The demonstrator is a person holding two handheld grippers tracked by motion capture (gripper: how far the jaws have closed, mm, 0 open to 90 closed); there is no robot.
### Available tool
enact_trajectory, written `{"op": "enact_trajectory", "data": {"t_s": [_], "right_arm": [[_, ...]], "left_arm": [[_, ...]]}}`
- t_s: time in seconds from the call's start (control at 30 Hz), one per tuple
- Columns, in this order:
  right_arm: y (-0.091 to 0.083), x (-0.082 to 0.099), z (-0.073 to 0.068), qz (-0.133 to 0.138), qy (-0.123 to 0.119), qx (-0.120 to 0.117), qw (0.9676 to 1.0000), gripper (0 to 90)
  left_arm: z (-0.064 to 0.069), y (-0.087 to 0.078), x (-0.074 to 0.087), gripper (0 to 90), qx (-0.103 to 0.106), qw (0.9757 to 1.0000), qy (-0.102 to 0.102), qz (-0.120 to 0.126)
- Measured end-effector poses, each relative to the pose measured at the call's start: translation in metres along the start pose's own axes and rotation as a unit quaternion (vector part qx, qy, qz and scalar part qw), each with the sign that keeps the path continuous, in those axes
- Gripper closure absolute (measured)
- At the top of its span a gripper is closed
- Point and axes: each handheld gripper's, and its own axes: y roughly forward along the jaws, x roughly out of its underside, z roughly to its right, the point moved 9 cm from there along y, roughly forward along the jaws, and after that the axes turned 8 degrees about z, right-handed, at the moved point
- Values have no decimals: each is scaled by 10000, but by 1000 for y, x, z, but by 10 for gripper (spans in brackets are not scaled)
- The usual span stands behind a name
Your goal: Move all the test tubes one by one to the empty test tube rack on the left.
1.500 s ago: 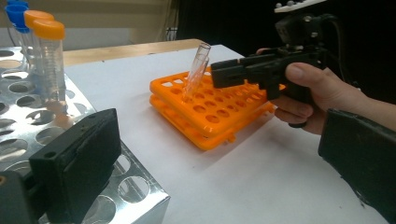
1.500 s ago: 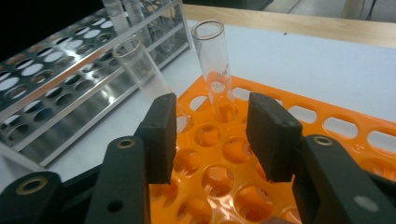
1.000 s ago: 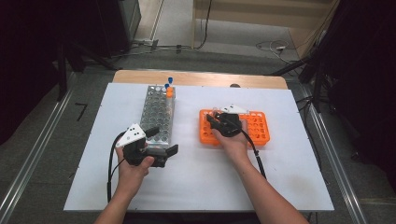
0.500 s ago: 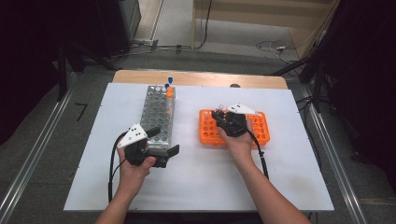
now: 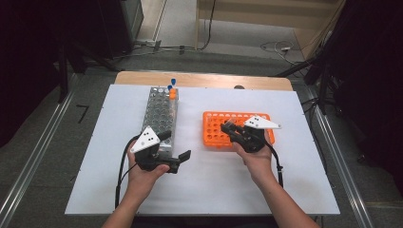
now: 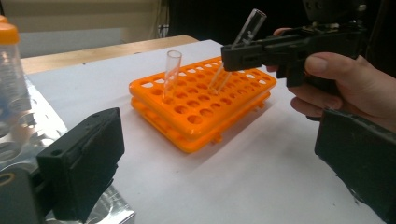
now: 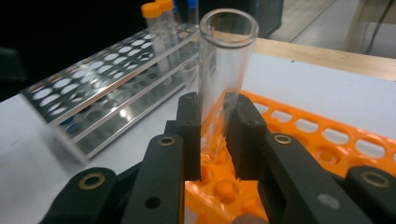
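While our right tool (image 7: 212,135) pinches a clear glass tube (image 7: 223,70) over the orange rack (image 5: 214,130) on the white surface (image 5: 214,190), our left tool (image 6: 210,163) – spread, holding nothing – sits beside the metal rack (image 5: 159,114).

High view looks down from above; both gripper views sit close, sharing the orange rack (image 5: 216,129).

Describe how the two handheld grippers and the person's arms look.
Both are black, blocky, pistol-shaped tools. The left gripper and the right gripper each carry a pale triangular plate marked with small dark dots and trail a black cable back past the wrist. The right gripper's jaws show brass-coloured pivot rings in its own view. The forearms are bare, with no sleeves in sight.
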Motion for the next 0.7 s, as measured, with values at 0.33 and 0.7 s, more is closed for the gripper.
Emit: {"op": "enact_trajectory", "data": {"t_s": [0.33, 0.7], "right_arm": [[-22, 19, -34, -283, -97, -769, 9966, 737], [-16, 32, -76, -562, -345, -1362, 9885, 737]], "left_arm": [[14, 7, -2, 243, 190, 9998, 74, 7], [37, 19, 3, 501, 745, 9967, 293, -96]]}}
